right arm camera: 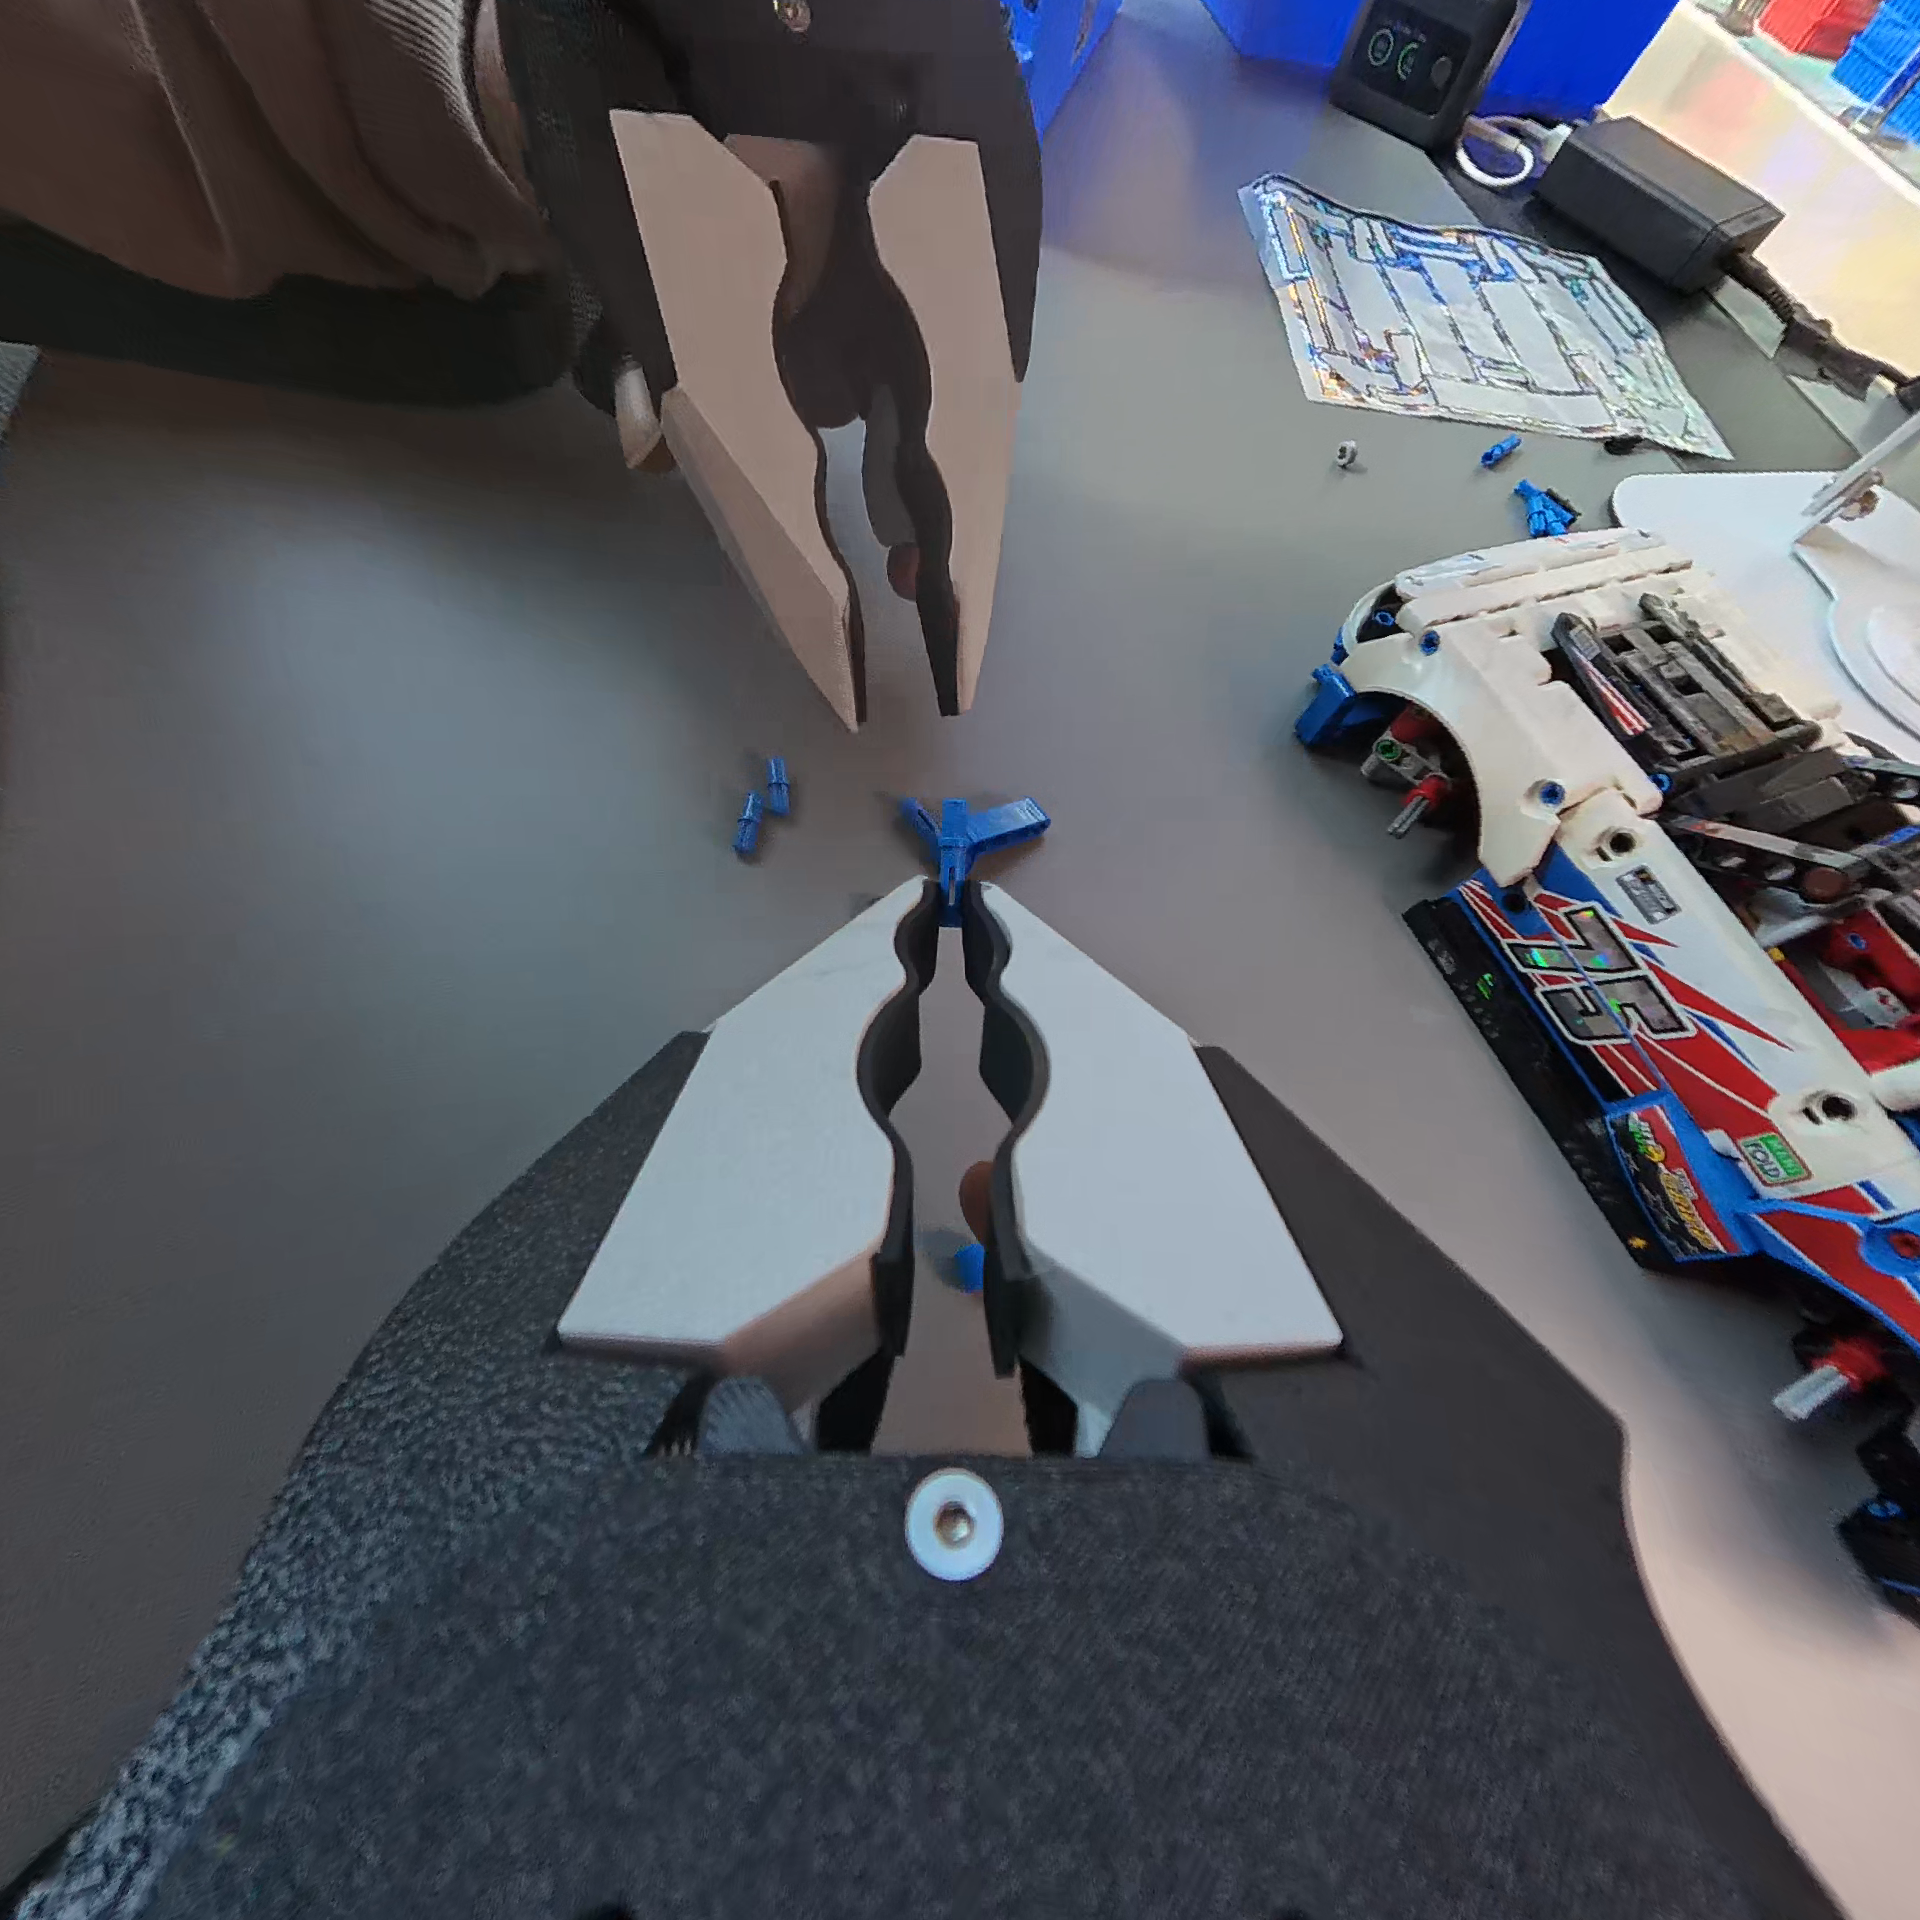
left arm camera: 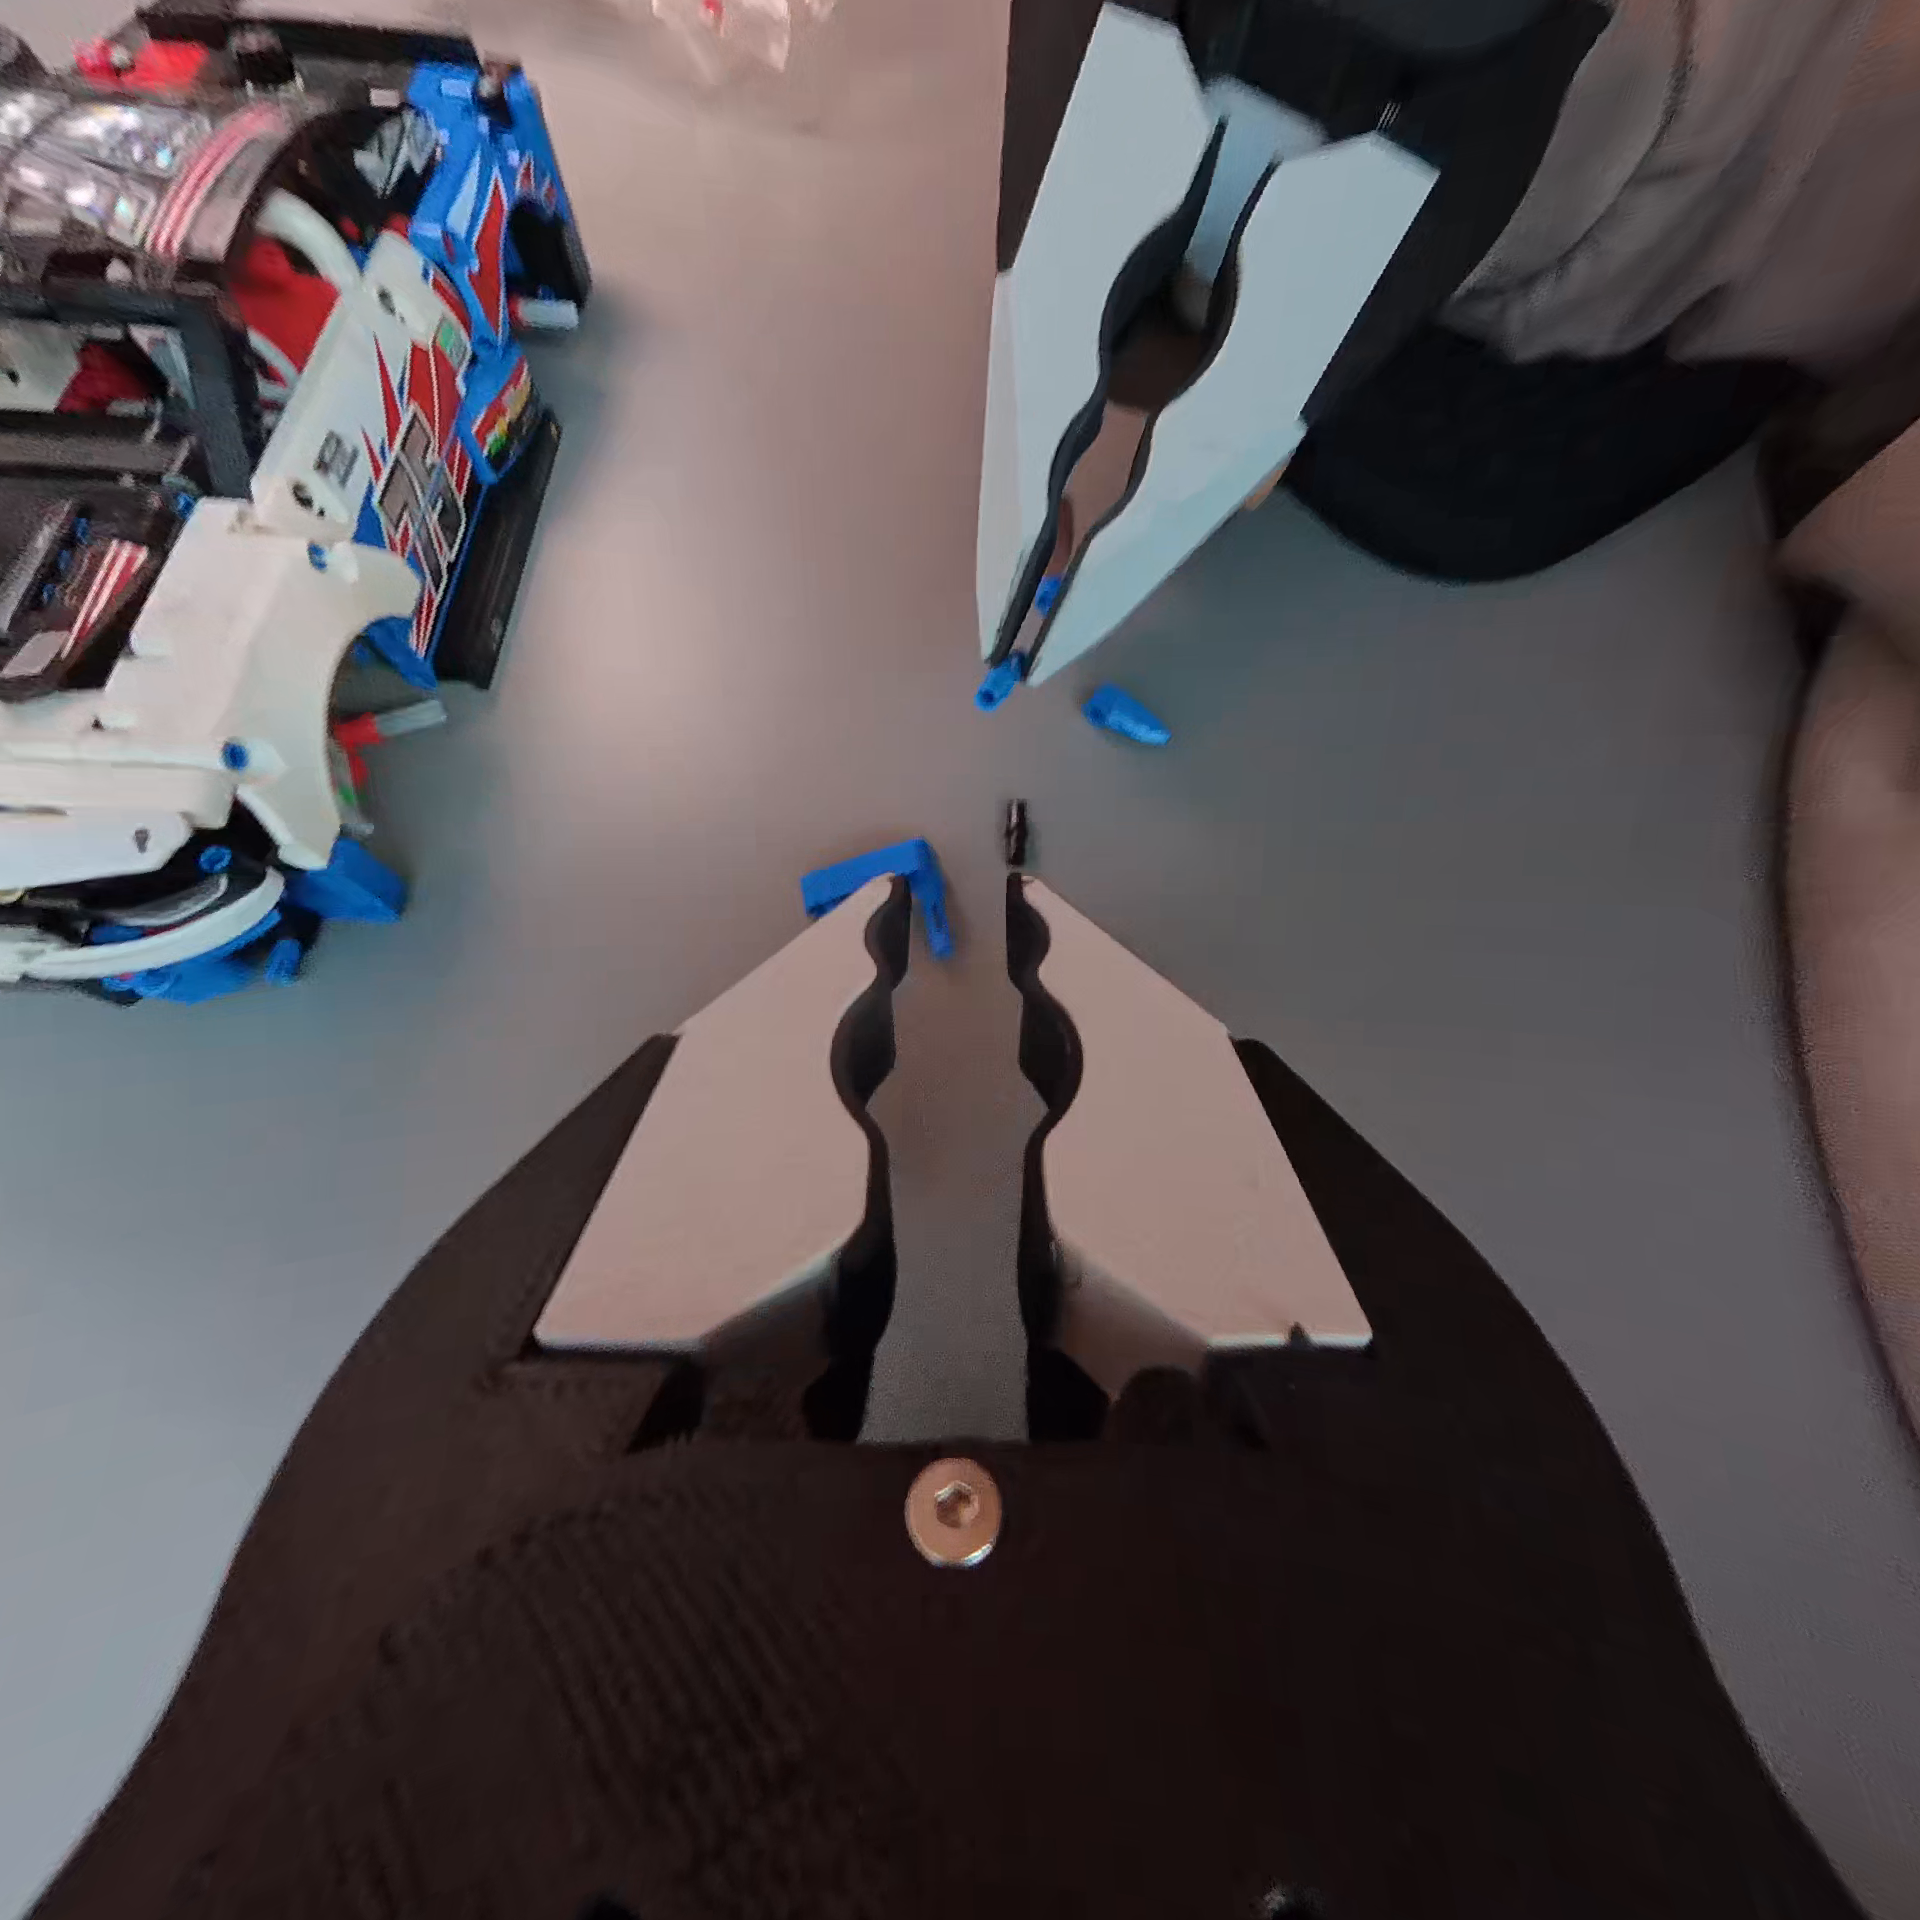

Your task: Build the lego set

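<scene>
- Table (right arm camera: 312,727) surface, grey, lies bare and open left of the blue L-shaped piece (right arm camera: 971,823); only two small blue pins (right arm camera: 762,802) sit just left of that piece.
- Left gripper (right arm camera: 902,717) hangs above and behind the L-shaped piece, fingers parted by a narrow gap, nothing between them; in its own view the gripper (left arm camera: 951,883) has its left fingertip touching or just over that piece (left arm camera: 883,883), with a small black pin (left arm camera: 1016,829) just ahead of its right fingertip.
- Right gripper (right arm camera: 951,888) pinches a blue pin (right arm camera: 951,873) at its tips, directly before the L-shaped piece.
- Lego car (right arm camera: 1621,904), white, blue and red, stands well to the right of the L-shaped piece, with bare table between.
- Sticker sheet (right arm camera: 1455,322) lies flat beyond the car, near the table's far edge.
- No container shows clearly.
</scene>
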